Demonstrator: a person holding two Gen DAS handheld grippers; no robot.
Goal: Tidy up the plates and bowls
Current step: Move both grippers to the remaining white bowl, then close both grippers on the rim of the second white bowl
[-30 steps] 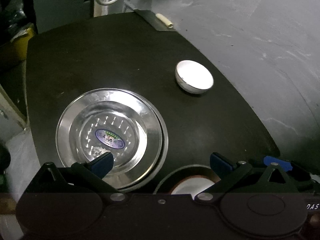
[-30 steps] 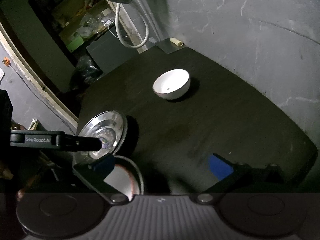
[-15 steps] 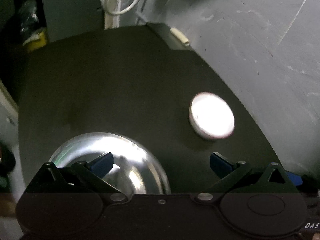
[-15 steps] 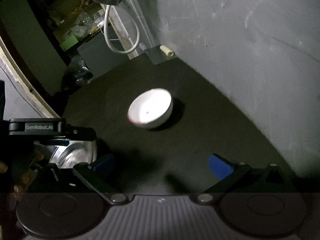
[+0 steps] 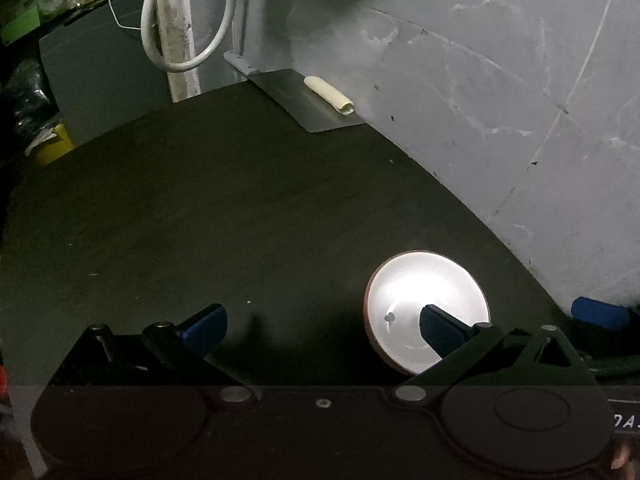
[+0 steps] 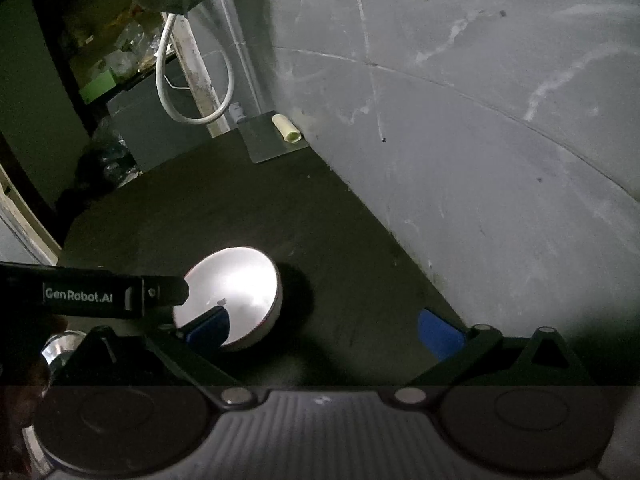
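We saw a dark table point(image 5: 240, 208) against a scuffed grey wall point(image 5: 480, 100). At its far corner lay a metal sheet point(image 5: 304, 100) with a cream roll point(image 5: 330, 94). A white cable point(image 5: 188, 20) looped behind.

My left tool point(image 5: 320, 322), a black two-finger rig with blue pads, has its fingers spread wide with nothing between them. The left blue pad point(image 5: 204, 322) sits low over the dark counter point(image 5: 240, 208), and the right finger's dark tip point(image 5: 440, 328) overlaps the rim of the white bowl point(image 5: 424, 292), though I cannot tell whether it touches. My right tool point(image 6: 326, 330) is spread just as wide and grips nothing. From its camera, the left tool's black body point(image 6: 92, 294) reaches in from the left edge, level.
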